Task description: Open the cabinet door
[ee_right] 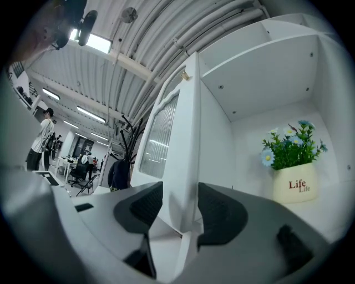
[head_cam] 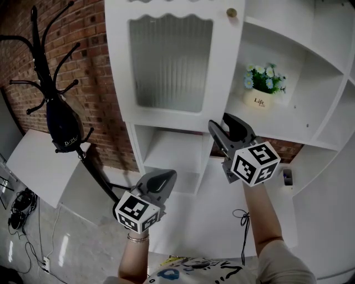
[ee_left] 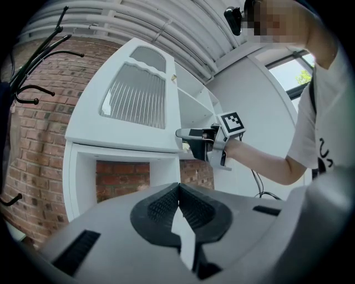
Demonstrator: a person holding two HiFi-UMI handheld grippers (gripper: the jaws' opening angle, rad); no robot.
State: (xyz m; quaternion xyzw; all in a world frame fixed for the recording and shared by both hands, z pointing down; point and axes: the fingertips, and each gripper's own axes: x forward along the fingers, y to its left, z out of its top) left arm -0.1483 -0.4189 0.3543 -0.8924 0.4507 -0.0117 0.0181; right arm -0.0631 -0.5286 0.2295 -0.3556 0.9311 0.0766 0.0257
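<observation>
The white cabinet door (head_cam: 172, 61) with a ribbed glass pane stands swung open, its brass knob (head_cam: 231, 12) at the upper right corner. My right gripper (head_cam: 222, 126) sits at the door's lower free edge. In the right gripper view the door edge (ee_right: 186, 161) runs between the jaws of the right gripper (ee_right: 180, 208), which stand wide apart with the pads off the wood. My left gripper (head_cam: 164, 178) hangs lower, in front of the open lower compartment (head_cam: 172, 152), shut with nothing in it (ee_left: 178, 206). The left gripper view also shows the door (ee_left: 136, 105) and the right gripper (ee_left: 186, 133).
Inside the cabinet a white pot of flowers (head_cam: 259, 99) stands on a shelf. A black coat rack (head_cam: 52, 83) with a dark bag (head_cam: 64, 125) stands left against the brick wall. A small dark object (head_cam: 287, 176) lies on the lower right shelf. Cables (head_cam: 19, 205) lie on the floor.
</observation>
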